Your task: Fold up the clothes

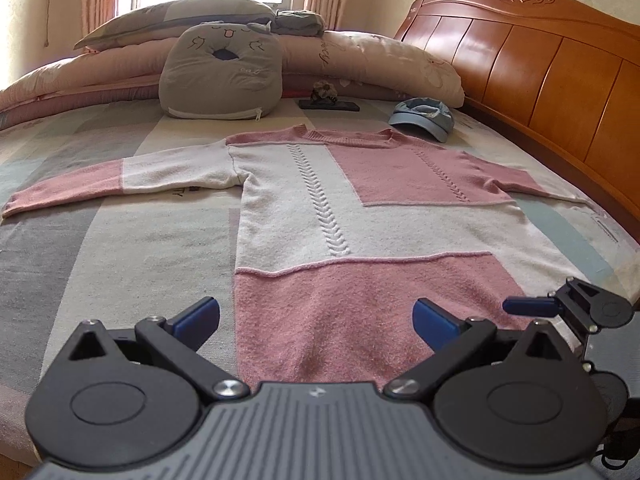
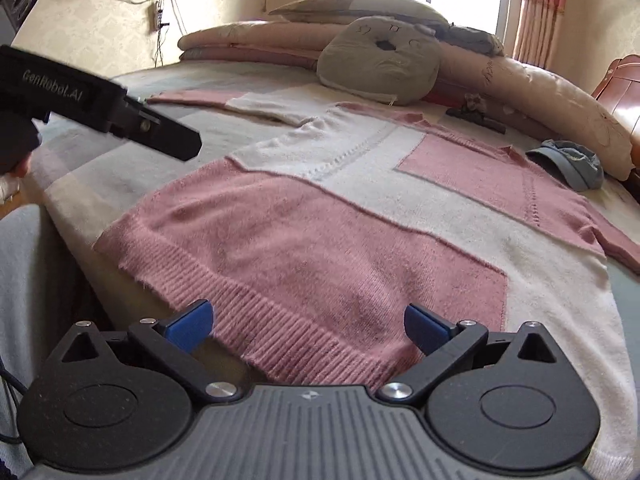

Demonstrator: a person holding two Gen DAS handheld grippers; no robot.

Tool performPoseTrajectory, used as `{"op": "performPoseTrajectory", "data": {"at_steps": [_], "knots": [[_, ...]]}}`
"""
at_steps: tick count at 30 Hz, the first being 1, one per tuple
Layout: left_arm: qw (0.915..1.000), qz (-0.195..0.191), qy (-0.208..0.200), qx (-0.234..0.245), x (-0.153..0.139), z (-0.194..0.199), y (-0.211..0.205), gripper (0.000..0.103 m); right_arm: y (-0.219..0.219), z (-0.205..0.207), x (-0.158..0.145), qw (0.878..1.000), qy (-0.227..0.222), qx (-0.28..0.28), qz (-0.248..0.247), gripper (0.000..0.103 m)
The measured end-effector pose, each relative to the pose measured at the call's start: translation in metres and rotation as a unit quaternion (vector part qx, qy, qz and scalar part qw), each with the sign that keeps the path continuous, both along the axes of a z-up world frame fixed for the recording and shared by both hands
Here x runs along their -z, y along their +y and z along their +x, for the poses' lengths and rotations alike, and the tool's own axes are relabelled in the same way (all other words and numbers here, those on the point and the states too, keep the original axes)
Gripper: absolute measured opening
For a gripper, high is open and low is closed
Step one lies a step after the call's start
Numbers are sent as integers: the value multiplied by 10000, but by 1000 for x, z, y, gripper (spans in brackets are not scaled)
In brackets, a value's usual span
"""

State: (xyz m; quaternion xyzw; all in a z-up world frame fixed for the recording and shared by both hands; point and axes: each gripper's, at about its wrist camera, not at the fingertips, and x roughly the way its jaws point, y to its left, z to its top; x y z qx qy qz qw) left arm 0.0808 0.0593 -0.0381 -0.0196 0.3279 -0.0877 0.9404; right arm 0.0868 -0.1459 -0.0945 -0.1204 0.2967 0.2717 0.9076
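Note:
A pink and white knit sweater (image 1: 360, 216) lies flat and face up on the bed, collar toward the pillows. One sleeve (image 1: 80, 184) stretches out to the left, the other (image 1: 540, 184) toward the headboard. My left gripper (image 1: 316, 320) hovers open over the pink lower panel, nothing between its fingers. At its right, one of the right gripper's blue pads (image 1: 528, 305) shows near the sweater's edge. In the right wrist view the sweater (image 2: 360, 208) fills the bed, and my right gripper (image 2: 308, 322) stands open just above the ribbed hem (image 2: 280, 320). The left gripper's black housing (image 2: 100, 100) reaches in from the upper left.
A grey cat cushion (image 1: 220, 76), folded quilts (image 1: 360, 56) and pillows line the far side. A dark phone (image 1: 329, 105) and a blue cap (image 1: 422, 118) lie just beyond the collar. A wooden headboard (image 1: 540, 64) runs along the right. The bed's near edge (image 2: 68, 208) drops off at left.

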Motion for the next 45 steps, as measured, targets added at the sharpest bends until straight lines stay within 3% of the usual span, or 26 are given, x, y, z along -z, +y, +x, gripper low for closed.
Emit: {"op": "performPoseTrajectory", "data": {"at_steps": [3,5,13,18,22,24,28,41,45], "knots": [[10000,44,-32,24,-4,-3,-5,102,-2,8,-7,9997,-184,116,147,103],[10000,65,-46,29,-6,-5,-6,102,-4,18,-3,9994,-52,281,194,103],[9999,126,99,-20,-4,-2,-11,102,-28,-6,8,9984,507,202,145,103],[9998,171,55,126,-7,-4,-21,102,-45,4,-10,9964,369,498,586,103],[9997,173,12,150,-10,-9,-22,102,-61,35,-16,9894,363,957,1030,103],[9998,143,47,140,-9,-8,-21,102,-74,51,-9,9824,651,1232,1243,103],[9997,131,155,133,-4,-5,-21,102,-101,56,2,9766,879,1495,1271,103],[9992,153,287,242,2,-1,-31,102,-123,75,-16,9690,646,1796,1566,103],[9991,208,272,239,2,-2,-31,102,-134,90,4,9500,1055,2473,1585,103]]}}
